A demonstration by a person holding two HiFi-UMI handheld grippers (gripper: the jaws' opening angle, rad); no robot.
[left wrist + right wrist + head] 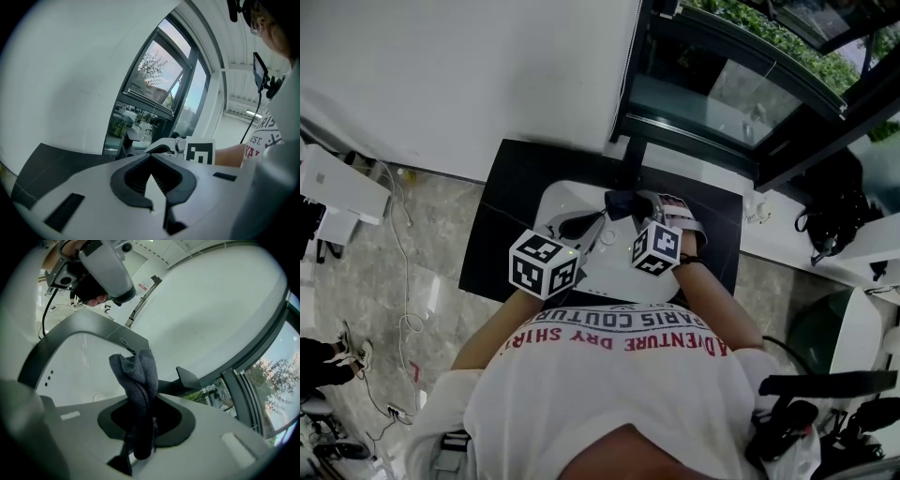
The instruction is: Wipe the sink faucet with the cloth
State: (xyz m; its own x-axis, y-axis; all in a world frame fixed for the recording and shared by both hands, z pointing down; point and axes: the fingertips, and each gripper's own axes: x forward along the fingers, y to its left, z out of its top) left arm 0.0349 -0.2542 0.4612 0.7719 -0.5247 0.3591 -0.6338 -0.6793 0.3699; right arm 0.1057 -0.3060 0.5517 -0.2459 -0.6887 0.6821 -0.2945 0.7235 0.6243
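In the head view the white sink is set in a black countertop, with both grippers held over it. My right gripper is shut on a dark grey cloth, which stands up bunched from its jaws. Just behind the cloth is the black faucet, close to it; whether they touch is hidden. My left gripper hangs beside it over the basin, its jaws shut with nothing in them. From the left gripper view, the faucet and the right gripper's marker cube are ahead.
A white wall rises behind the counter, with a dark-framed window to its right. Cables trail on the tiled floor at left. A black bag lies on the white ledge at right.
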